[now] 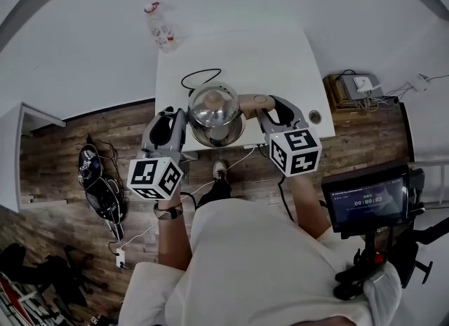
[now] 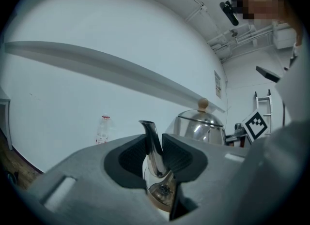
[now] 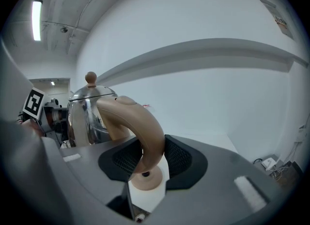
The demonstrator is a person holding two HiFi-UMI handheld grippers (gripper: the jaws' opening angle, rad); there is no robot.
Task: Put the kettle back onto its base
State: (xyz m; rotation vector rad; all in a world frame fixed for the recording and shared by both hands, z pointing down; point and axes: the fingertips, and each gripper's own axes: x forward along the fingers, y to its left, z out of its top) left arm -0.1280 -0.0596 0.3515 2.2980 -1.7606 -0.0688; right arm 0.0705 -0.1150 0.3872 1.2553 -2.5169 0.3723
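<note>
Now | left gripper (image 2: 156,155) clamps kettle (image 1: 215,111) spout (image 2: 151,139) | right gripper (image 3: 147,158) clamps handle (image 3: 140,125) | bottle (image 1: 161,29), cable (image 1: 200,76) beyond on table (image 1: 280,58)

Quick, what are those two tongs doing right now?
Left tongs: closed on the kettle spout.
Right tongs: closed on the kettle handle.

Head view: above and behind both tongs, facing steeply down; left tongs (image 1: 175,118) and right tongs (image 1: 270,111) mid-frame, worktop (image 1: 245,51) beyond tips.
Left gripper view: rides left tongs, faces along jaws, very near spout (image 2: 154,146) between them.
Right gripper view: same on right tongs, very near handle (image 3: 145,137).
All three share kettle (image 1: 214,111).
Each gripper view catches opposite tongs' marker cube (image 2: 255,124) beyond kettle.
</note>
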